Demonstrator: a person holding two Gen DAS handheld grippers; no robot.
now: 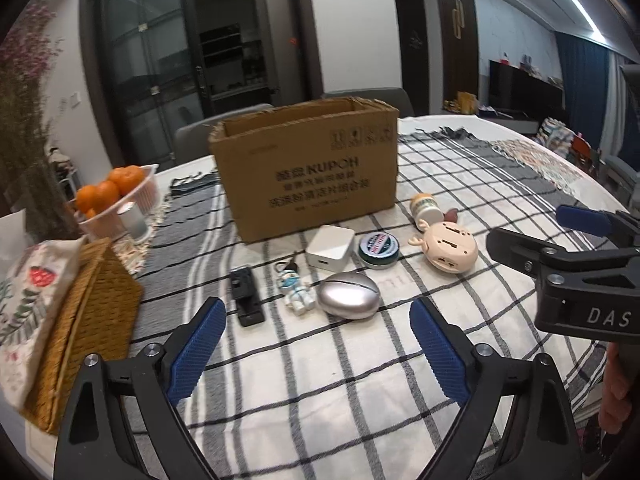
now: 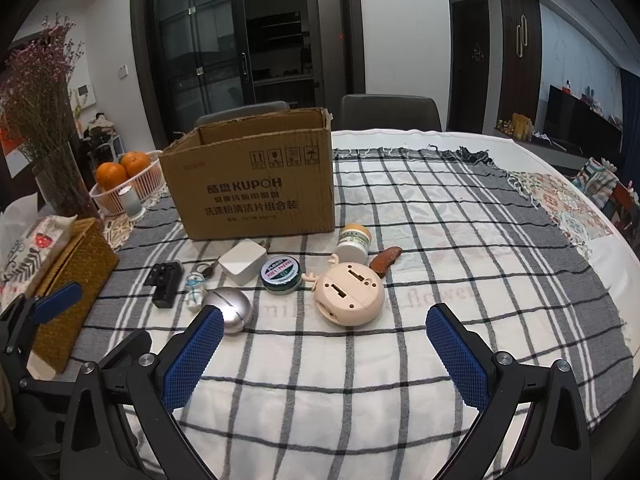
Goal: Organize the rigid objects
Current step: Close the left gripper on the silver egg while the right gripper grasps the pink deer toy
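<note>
An open cardboard box stands on the checked cloth. In front of it lie a black clip, a small astronaut figure, a silver egg-shaped case, a white charger, a round green tin, a beige deer-shaped gadget, a small jar and a brown piece. My left gripper hovers open just short of the silver case. My right gripper is open near the deer gadget.
A wicker tissue box sits at the left. Behind it are a white basket of oranges and a vase of dried flowers. Grey chairs stand behind the table. The right gripper's body shows at the right edge.
</note>
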